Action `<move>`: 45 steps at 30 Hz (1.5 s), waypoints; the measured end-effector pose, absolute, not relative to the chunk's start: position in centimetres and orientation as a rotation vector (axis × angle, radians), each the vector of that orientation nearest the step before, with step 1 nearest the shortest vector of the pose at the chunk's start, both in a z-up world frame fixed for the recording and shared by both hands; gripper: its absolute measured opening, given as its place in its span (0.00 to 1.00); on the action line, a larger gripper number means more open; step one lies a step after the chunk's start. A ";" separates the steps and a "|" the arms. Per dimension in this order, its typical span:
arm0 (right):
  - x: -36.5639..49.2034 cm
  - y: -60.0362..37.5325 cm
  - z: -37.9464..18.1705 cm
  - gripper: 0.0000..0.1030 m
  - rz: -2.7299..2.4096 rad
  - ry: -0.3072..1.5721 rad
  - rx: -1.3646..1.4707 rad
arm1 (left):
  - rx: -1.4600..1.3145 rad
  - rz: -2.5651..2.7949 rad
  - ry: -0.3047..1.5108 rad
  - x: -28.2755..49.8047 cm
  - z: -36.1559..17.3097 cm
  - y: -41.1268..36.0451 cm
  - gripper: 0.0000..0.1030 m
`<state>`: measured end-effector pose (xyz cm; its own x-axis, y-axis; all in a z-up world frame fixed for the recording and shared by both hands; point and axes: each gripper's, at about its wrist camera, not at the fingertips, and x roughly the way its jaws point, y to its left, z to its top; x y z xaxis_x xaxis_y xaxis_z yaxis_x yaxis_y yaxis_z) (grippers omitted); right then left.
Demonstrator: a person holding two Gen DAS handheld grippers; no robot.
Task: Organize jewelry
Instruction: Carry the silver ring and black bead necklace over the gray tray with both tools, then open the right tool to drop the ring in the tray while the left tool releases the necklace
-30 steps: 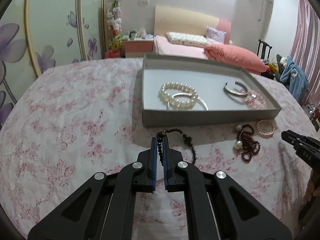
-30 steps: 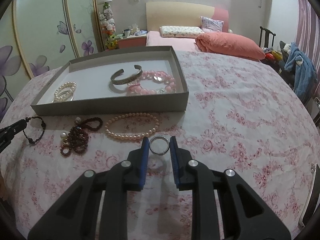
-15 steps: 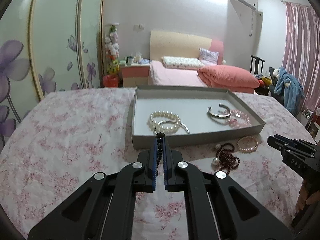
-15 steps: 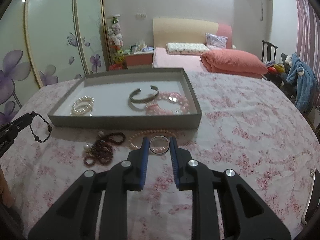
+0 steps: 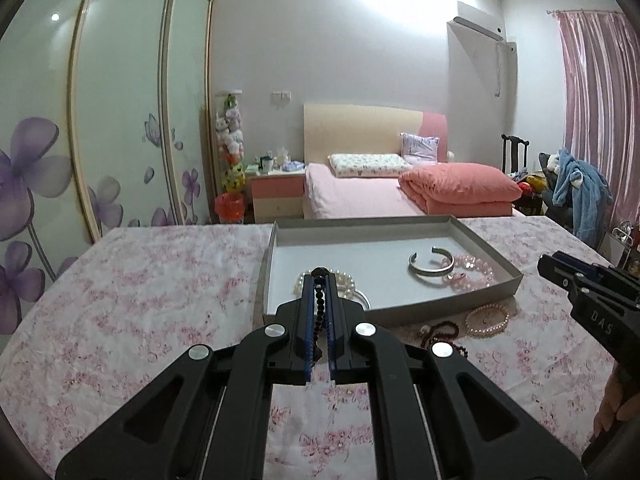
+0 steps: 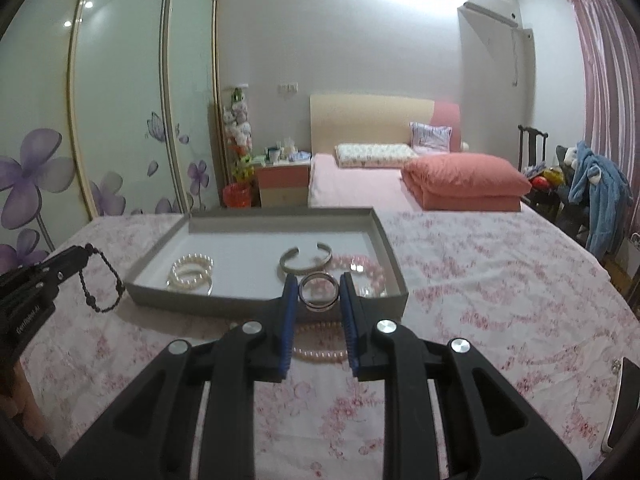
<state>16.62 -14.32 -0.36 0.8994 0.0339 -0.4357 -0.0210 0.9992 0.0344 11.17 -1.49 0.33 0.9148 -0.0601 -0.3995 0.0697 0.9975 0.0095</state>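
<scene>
Left tongs (image 5: 319, 280) clamped tight on a black bead bracelet (image 6: 100, 286), its loop dangling free below the tips. Right tongs (image 6: 319, 286) narrowed on a silver ring bangle (image 6: 319, 292), pinched only across its rim. Both poised just short of the grey tray (image 5: 506, 268) ahead on the counter (image 5: 140, 300). Risk with the bangle: smooth metal squirting out sideways (a thin edge grip). Risk with the beads: loop snagging the tray wall, or landing tangled on the pearl bracelets (image 5: 346, 280) just beyond the left tips.
</scene>
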 end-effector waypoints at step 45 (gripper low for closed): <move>28.0 -12.5 0.3 0.21 0.038 0.412 0.017 | 0.052 -0.080 0.382 20.6 0.1 -5.0 0.06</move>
<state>27.95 -12.54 0.34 0.9158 0.0403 -0.3996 -0.0334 0.9992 0.0241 20.63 -4.95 0.08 0.9247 -0.0684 -0.3745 0.0881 0.9955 0.0355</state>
